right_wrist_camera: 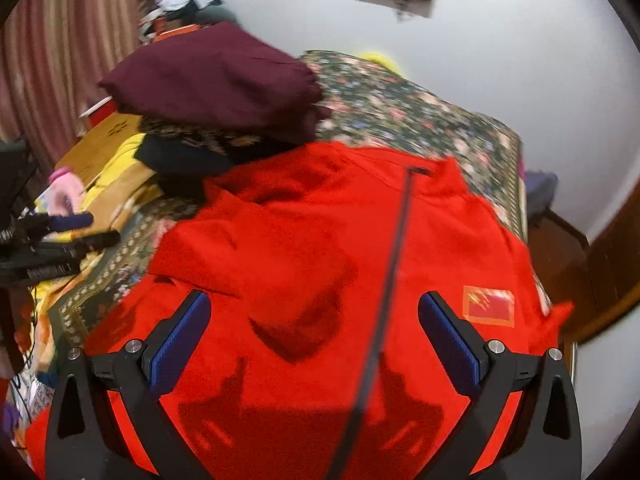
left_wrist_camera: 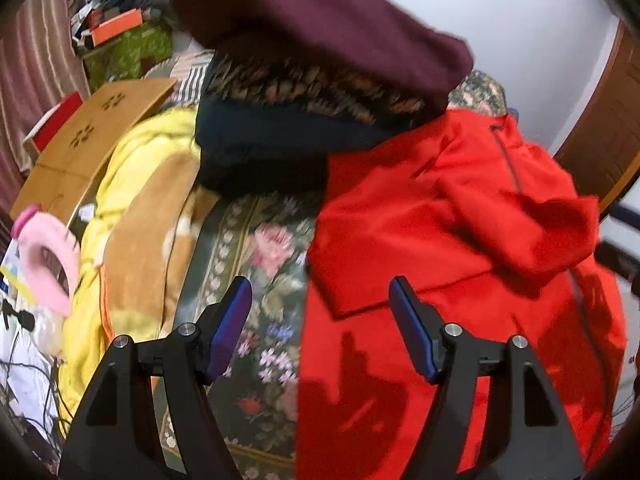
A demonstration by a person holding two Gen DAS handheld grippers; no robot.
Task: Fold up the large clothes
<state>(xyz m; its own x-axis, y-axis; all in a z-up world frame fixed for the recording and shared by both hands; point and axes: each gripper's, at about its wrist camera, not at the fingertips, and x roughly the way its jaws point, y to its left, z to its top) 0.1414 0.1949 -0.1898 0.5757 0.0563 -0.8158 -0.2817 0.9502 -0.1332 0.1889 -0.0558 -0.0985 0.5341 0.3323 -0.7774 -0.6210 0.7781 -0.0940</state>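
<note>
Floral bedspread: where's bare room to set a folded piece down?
Free: the floral bedspread strip between the yellow blanket and the red jacket, and beyond the jacket's collar. Crowded: the folded stack.

Both wrist cams sit just behind their own fingers (left_wrist_camera: 240,312), angled steeply down at the bed (left_wrist_camera: 256,240) from close range. Left faces the bedspread edge, right hovers over the red jacket (right_wrist_camera: 320,240); both share it and the maroon pile (right_wrist_camera: 216,80), probably folded clothes.

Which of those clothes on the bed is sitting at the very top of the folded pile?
The maroon garment. It rests on a brown patterned piece and a navy one, while the red jacket lies spread beside the stack.
</note>
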